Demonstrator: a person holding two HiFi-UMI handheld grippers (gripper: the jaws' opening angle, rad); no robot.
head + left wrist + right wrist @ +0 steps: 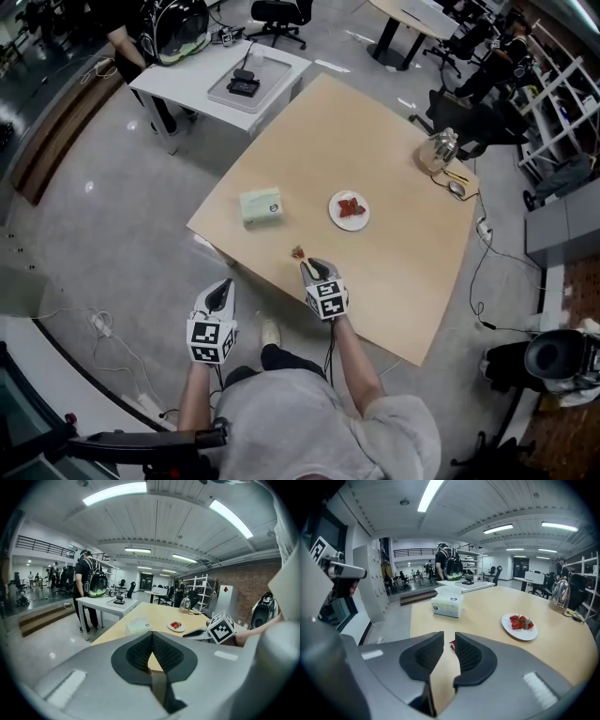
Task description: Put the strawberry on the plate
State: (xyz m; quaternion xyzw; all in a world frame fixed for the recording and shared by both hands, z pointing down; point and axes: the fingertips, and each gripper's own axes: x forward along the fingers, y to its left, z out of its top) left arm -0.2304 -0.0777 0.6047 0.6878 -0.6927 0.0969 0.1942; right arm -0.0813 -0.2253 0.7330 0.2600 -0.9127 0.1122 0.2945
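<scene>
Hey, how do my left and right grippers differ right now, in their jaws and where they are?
The left gripper has its jaws shut with nothing between them; the right gripper has its jaws a little apart. The left gripper hangs off the near edge of the table; the right gripper is over the table, its tips just short of the loose strawberry. Both carry a marker cube.

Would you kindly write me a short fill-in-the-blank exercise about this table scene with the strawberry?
1. The right gripper, fingers apart, aims at a loose strawberry lying on the tan ___.
2. The left gripper, fingers together, holds ___.
3. In the head view, the tissue box sits to the ___ of the white plate.
Missing words: table; nothing; left.
</scene>
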